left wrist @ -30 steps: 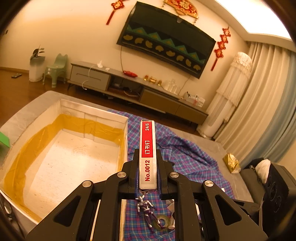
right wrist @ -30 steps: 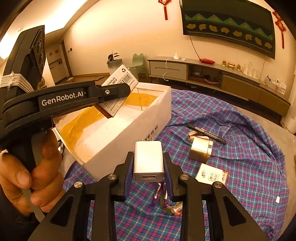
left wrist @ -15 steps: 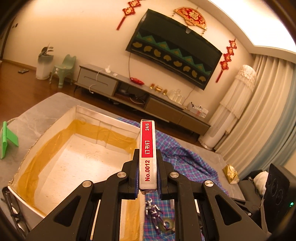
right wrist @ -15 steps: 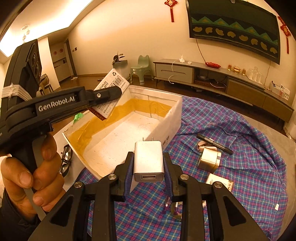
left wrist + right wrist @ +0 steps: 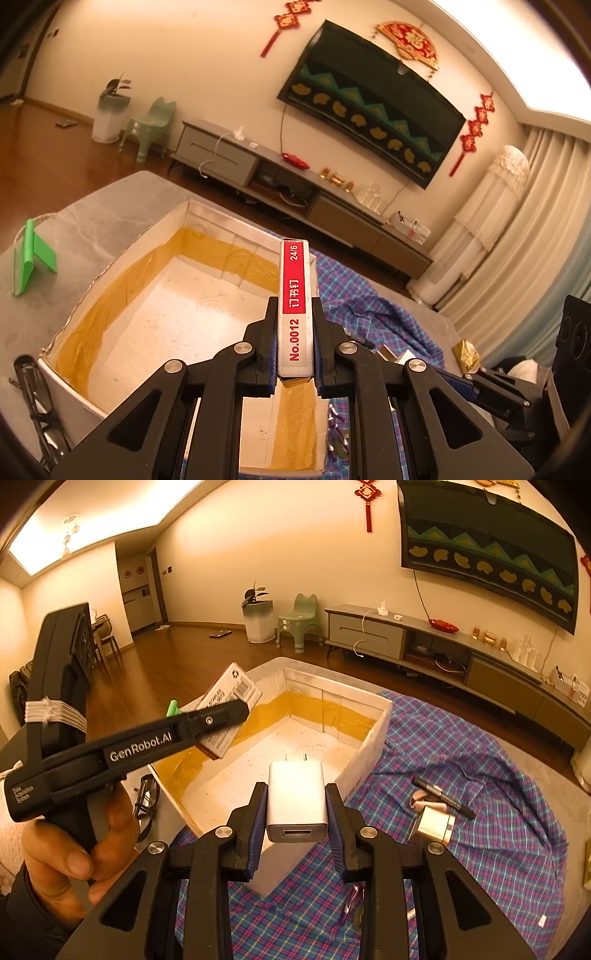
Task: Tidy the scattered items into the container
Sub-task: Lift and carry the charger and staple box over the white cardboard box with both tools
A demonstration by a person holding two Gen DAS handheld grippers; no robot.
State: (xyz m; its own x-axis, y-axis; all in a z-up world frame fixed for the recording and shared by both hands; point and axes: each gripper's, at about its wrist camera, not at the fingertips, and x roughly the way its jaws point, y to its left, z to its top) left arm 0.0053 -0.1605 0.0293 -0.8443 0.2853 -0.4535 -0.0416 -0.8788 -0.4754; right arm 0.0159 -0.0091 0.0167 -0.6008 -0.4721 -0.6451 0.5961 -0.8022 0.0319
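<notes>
Over the box (image 5: 373, 734), left gripper (image 5: 236, 710) clamps staples (image 5: 295, 306); right gripper (image 5: 296, 805) clamps charger (image 5: 296, 797).

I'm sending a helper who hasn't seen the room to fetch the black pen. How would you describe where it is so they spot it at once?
Find the white foam box on the plaid cloth. On the cloth to its right, a slim black pen lies slanted just behind a squat silvery jar. It is the only long, thin, dark thing there; its neighbours are pale and stubby.
</notes>
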